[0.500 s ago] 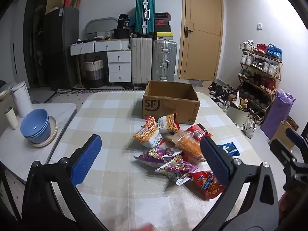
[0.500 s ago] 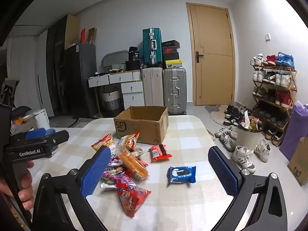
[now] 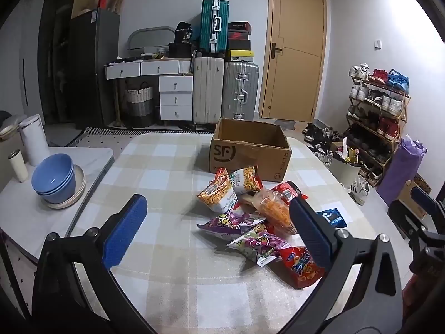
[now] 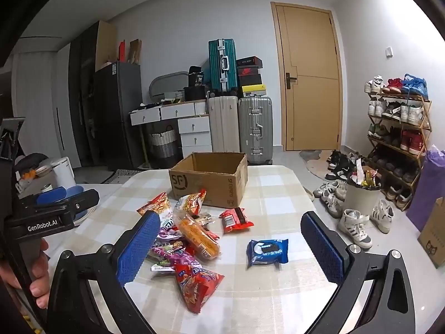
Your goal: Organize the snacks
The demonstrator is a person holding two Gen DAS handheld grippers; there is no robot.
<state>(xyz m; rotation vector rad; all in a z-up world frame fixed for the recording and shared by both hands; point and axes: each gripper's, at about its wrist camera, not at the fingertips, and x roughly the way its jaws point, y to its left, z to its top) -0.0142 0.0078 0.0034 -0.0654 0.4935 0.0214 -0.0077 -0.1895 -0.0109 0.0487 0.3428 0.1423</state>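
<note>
An open SF cardboard box (image 3: pixel 250 150) (image 4: pixel 208 179) stands at the far side of the checked table. In front of it lies a pile of snack bags: orange striped bags (image 3: pixel 219 192), purple bags (image 3: pixel 236 221), a clear orange bag (image 4: pixel 198 236), red bags (image 3: pixel 301 263) (image 4: pixel 198 284) (image 4: pixel 236 220). A blue Oreo pack (image 4: pixel 267 250) lies apart to the right. My left gripper (image 3: pixel 219 222) is open and empty above the table, short of the pile. My right gripper (image 4: pixel 230 243) is open and empty, held above the pile and the Oreo pack.
A side table on the left holds stacked blue bowls (image 3: pixel 54 178), a white jug (image 3: pixel 33 142) and a small bottle. On the floor to the right are a shoe rack (image 4: pixel 397 128), a bin (image 4: pixel 361 197) and loose shoes. Suitcases and drawers stand behind.
Both views have shifted only slightly; the snacks and the box lie as before and both grippers remain open.
</note>
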